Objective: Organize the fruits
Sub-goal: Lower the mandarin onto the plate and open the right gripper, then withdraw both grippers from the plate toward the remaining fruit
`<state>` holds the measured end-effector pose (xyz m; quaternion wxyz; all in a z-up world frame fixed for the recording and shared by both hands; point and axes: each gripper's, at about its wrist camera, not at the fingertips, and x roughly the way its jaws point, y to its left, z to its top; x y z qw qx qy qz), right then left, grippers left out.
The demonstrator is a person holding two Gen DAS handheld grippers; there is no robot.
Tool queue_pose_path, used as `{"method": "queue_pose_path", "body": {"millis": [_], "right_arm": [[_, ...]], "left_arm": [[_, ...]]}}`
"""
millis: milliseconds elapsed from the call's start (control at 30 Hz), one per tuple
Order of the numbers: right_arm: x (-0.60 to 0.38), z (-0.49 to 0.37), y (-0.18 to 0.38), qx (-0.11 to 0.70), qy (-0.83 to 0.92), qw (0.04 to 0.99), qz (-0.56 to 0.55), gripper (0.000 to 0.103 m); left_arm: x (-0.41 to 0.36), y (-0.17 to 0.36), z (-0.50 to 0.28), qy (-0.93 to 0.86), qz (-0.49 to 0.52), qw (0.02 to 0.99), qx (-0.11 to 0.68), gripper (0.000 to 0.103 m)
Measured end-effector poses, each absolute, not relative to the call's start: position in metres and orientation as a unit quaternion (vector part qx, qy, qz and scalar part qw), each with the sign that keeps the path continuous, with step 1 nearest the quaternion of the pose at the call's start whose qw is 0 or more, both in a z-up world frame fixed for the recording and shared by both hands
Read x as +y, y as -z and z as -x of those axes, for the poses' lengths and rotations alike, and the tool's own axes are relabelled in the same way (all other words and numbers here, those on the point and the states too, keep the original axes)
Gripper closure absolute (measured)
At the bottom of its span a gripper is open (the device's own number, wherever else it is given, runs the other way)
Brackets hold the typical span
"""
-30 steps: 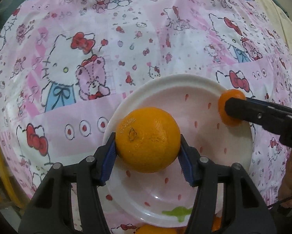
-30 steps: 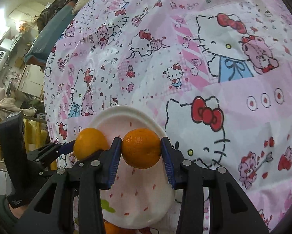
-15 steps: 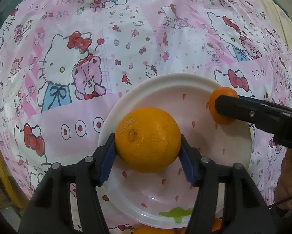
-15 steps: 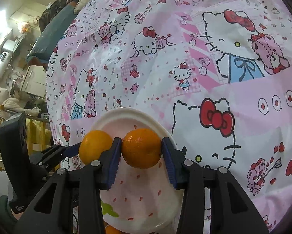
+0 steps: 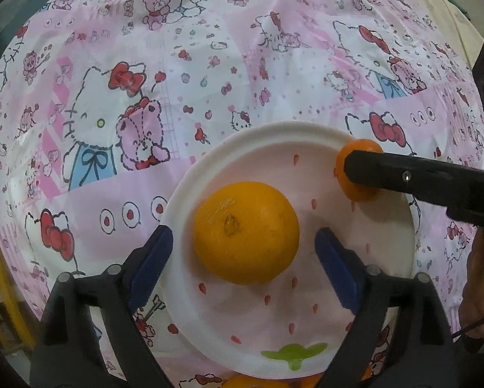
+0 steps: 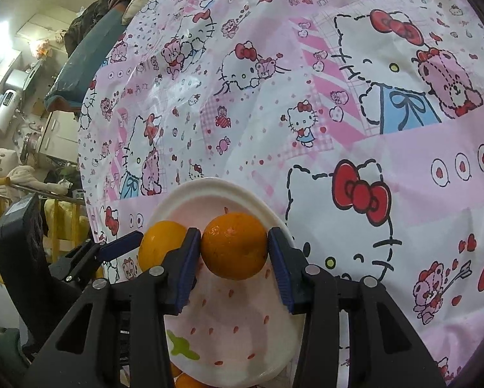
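Left wrist view showed the left gripper (image 5: 243, 252) opening, its blue pads clear of the large round orange (image 5: 246, 232) resting between them on the white strawberry-print plate (image 5: 306, 339). Right gripper (image 6: 235, 258) clamped a smaller orange (image 6: 235, 249) above the plate's far rim.

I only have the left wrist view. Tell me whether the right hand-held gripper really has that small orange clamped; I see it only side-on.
Observer: Yes. The right wrist view shows the right hand-held gripper with both blue pads pressed against the small orange, one on each side.
Operator: Report where it is over the plate.
Observer: In that view it is over the far part of the white plate, close to the rim. I cannot tell whether it rests there or hangs just above.
Operator: Say what is next to it.
Observer: The large orange lies right beside it on the plate, with one finger of the gripper between the two fruits.
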<state>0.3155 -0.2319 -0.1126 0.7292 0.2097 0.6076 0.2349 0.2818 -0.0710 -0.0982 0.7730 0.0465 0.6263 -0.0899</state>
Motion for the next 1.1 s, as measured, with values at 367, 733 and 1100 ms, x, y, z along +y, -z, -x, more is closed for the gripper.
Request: {"method": "queue_pose_path", "body": {"millis": [367, 733, 1100], "right_arm": [[-0.239, -0.316, 0.102, 0.588, -0.232, 0.743, -0.218, 0.038], [-0.254, -0.305, 0.082, 0.572, -0.221, 0.757, -0.224, 0.038], [-0.261, -0.245, 0.038, 0.548, -0.216, 0.784, -0.195, 0.038]], "left_arm": [[-0.076, 0.097, -0.284, 0.091, -0.051, 0.772, 0.627, 0.016], [-0.071, 0.072, -0.264, 0.1, -0.04, 0.784, 0.611, 0.016], [-0.045, 0.03, -0.221, 0.071, -0.029, 0.803, 0.591, 0.016]]}}
